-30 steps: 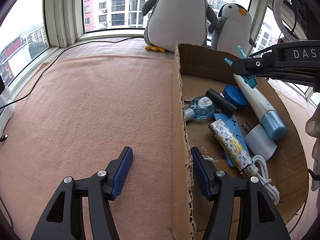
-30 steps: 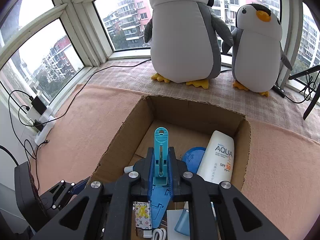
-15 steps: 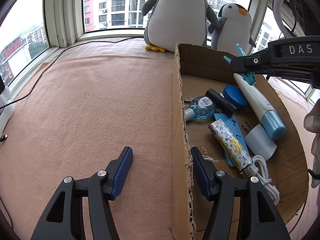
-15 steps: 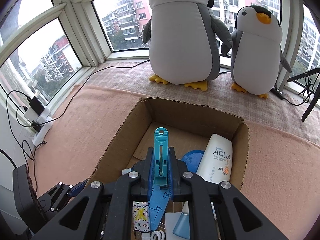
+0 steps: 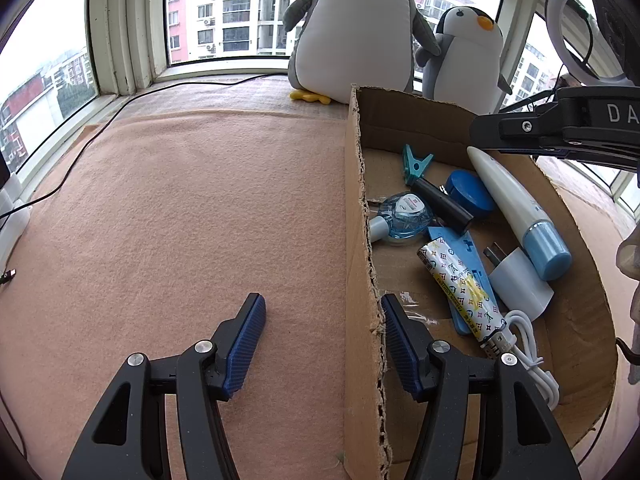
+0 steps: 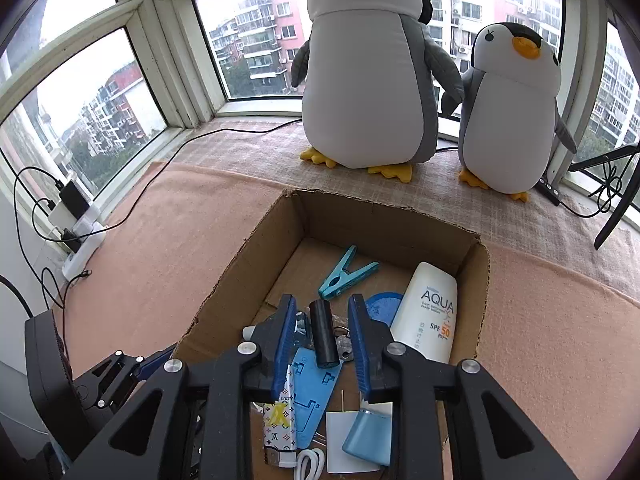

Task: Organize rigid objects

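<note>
change: teal clothespin [image 6: 347, 271] released, now lying in cardboard box [image 6: 482, 280] near far wall | right gripper [image 6: 322, 344] jaws open, empty | left gripper [image 5: 320, 340] jaws open astride box wall | pink mat looks clear, probably sorting done

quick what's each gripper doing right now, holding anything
Left gripper: open, holding nothing, fingers either side of the cardboard box wall.
Right gripper: open, empty, above the box.
</note>
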`<action>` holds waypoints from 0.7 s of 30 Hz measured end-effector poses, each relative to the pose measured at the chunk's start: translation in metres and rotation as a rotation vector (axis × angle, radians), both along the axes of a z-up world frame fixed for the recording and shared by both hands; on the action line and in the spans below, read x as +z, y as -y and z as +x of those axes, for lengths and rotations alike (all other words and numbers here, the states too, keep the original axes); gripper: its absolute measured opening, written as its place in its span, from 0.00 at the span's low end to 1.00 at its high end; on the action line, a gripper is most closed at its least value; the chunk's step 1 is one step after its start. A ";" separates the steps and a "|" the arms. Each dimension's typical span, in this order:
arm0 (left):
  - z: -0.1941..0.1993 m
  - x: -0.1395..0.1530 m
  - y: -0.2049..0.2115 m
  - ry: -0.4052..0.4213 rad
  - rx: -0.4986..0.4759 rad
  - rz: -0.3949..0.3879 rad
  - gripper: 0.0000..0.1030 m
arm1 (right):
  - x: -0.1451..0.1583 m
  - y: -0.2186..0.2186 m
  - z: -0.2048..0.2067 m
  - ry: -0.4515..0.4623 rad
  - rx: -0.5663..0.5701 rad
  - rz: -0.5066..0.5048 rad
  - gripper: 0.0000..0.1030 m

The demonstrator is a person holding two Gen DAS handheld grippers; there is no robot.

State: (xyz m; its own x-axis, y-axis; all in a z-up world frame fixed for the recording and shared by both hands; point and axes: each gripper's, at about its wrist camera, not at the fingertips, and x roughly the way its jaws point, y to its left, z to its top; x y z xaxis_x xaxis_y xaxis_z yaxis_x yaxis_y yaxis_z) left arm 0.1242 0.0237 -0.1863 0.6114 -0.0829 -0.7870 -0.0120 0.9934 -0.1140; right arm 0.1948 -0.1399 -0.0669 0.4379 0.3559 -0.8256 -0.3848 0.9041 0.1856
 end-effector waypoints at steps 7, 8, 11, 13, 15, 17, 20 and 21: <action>0.000 0.000 0.000 -0.001 0.000 0.005 0.62 | 0.009 0.012 -0.017 0.024 -0.005 -0.005 0.37; 0.000 0.001 0.001 -0.001 -0.001 0.007 0.62 | 0.010 0.014 -0.020 0.026 -0.007 -0.003 0.41; -0.002 0.002 0.001 0.000 -0.001 0.013 0.62 | 0.015 0.020 -0.031 0.038 -0.016 0.006 0.47; -0.003 0.004 0.002 0.000 -0.004 0.021 0.62 | 0.021 0.025 -0.040 0.061 -0.027 0.008 0.50; -0.004 0.007 0.003 0.012 -0.002 0.038 0.62 | 0.028 0.031 -0.050 0.082 -0.041 0.017 0.51; -0.006 0.013 0.003 0.027 -0.001 0.046 0.62 | 0.034 0.037 -0.059 0.097 -0.055 0.030 0.57; -0.009 0.023 0.003 0.049 0.003 0.053 0.62 | 0.043 0.049 -0.072 0.132 -0.087 0.038 0.65; -0.011 0.027 0.003 0.057 0.002 0.057 0.63 | 0.046 0.052 -0.077 0.143 -0.096 0.041 0.65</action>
